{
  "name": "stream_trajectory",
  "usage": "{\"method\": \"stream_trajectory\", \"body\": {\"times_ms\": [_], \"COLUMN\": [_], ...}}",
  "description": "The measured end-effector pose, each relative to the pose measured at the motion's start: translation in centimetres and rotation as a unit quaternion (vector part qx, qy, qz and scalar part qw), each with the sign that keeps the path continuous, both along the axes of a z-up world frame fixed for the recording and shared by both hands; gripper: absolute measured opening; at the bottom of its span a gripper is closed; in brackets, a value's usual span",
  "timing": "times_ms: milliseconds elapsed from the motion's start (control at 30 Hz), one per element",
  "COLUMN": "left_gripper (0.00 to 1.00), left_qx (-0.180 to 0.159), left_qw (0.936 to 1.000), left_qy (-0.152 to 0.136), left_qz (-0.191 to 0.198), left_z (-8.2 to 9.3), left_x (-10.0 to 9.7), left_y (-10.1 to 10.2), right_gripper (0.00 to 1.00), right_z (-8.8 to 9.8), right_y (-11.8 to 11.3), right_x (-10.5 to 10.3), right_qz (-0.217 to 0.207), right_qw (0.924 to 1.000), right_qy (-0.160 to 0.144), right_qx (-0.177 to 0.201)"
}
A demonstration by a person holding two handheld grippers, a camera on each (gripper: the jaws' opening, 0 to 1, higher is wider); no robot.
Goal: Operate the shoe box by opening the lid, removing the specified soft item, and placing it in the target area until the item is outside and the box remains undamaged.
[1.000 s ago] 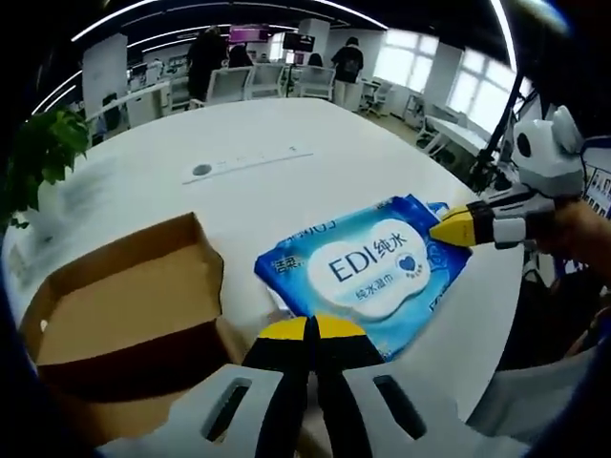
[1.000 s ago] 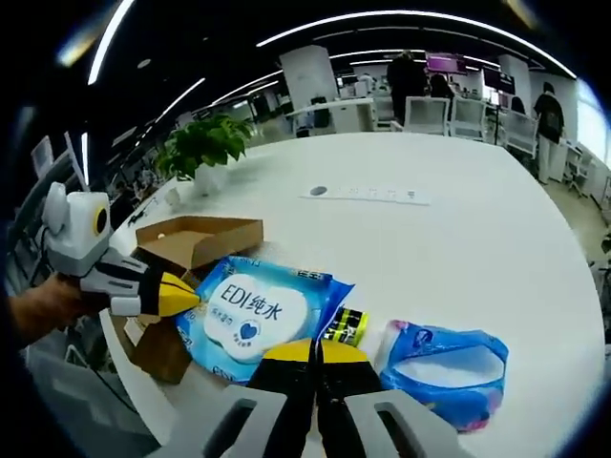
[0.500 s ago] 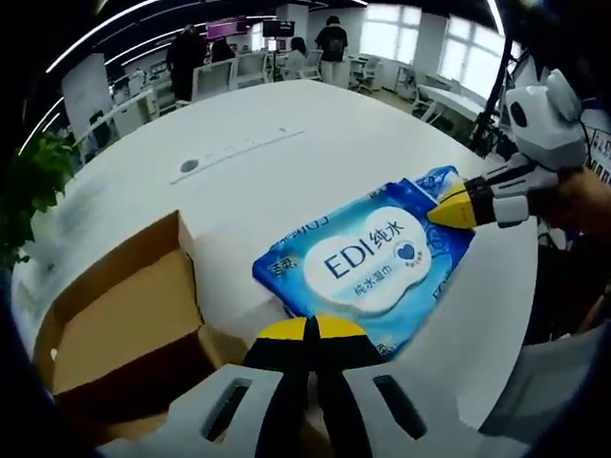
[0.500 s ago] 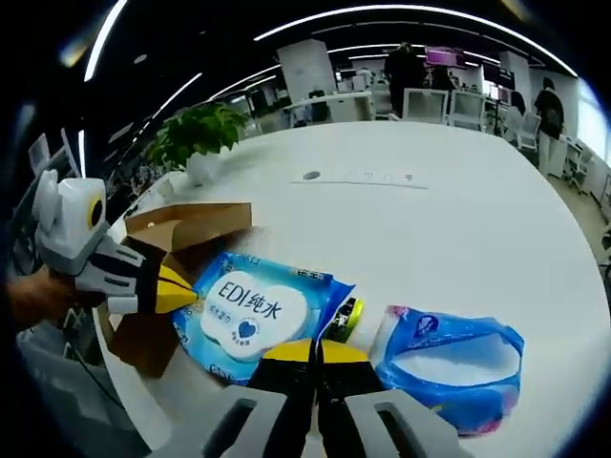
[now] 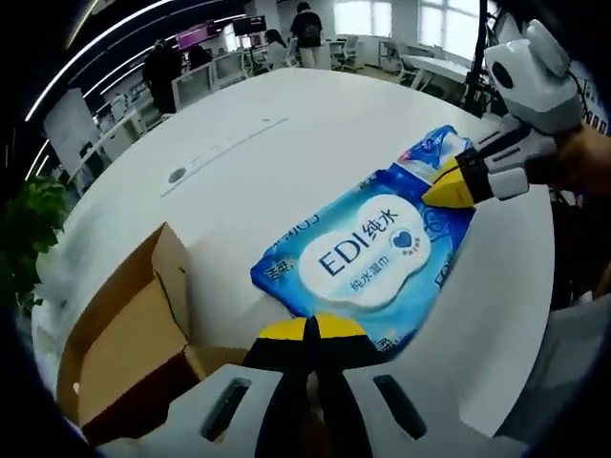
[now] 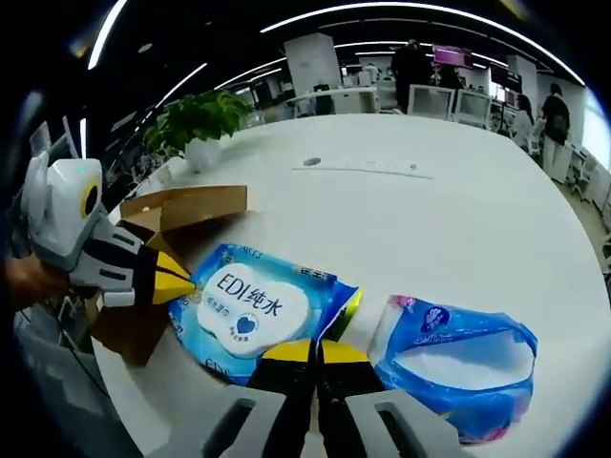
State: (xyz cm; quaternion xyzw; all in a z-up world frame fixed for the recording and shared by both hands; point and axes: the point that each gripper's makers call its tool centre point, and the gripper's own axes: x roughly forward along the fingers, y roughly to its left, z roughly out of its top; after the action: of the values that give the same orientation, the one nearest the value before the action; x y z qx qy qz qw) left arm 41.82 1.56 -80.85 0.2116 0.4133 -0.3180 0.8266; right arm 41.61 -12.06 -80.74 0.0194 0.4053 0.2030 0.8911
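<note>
An open brown cardboard box (image 5: 119, 339) stands on the white table (image 5: 286, 105), its flap raised; in the right gripper view the box (image 6: 177, 212) is at the left. A blue wet-wipes pack (image 5: 368, 253) printed "EDI" lies flat on the table beside it. My left gripper (image 5: 310, 329) is shut, its tips at the pack's near edge. My right gripper (image 5: 447, 188) comes in from the right, shut, over the pack's far corner. In the right gripper view the wipes pack (image 6: 250, 305) lies between my right gripper (image 6: 318, 351) and the left gripper (image 6: 179, 283).
A second blue soft pack (image 6: 458, 348) lies to the right of the wipes, with a small green and yellow item (image 6: 351, 303) between them. A potted plant (image 6: 196, 119) and a long power strip (image 6: 368, 167) sit farther back. People and office chairs stand beyond the table.
Both cameras have shifted: the left view now looks down more steeply on the table. The left gripper's tip has drawn closer to the wipes pack's edge. The pack and box lie where they were.
</note>
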Motion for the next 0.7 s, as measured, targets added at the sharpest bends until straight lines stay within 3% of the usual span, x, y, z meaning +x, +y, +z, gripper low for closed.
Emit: {"method": "stream_trajectory", "body": {"times_ms": [167,433,700], "left_gripper": [0.00,0.00,0.00], "left_qx": [0.032,0.061,0.056], "left_qw": [0.9986,0.9955,0.9963], "left_qy": [-0.020,-0.026,-0.018], "left_qz": [-0.037,-0.067,-0.062], "left_z": [-0.16,-0.47,-0.61], "left_x": [0.19,-0.02,0.04], "left_y": [-0.10,-0.20,-0.49], "right_gripper": [0.00,0.00,0.00], "right_z": [-0.42,-0.94,-0.98], "right_y": [-0.08,-0.10,-0.55], "right_x": [0.02,-0.17,0.22], "right_qz": [0.003,0.006,0.007], "right_qw": [1.0000,0.9999,0.9998], "right_qy": [0.000,0.004,-0.002], "right_qx": [-0.006,-0.008,-0.021]}}
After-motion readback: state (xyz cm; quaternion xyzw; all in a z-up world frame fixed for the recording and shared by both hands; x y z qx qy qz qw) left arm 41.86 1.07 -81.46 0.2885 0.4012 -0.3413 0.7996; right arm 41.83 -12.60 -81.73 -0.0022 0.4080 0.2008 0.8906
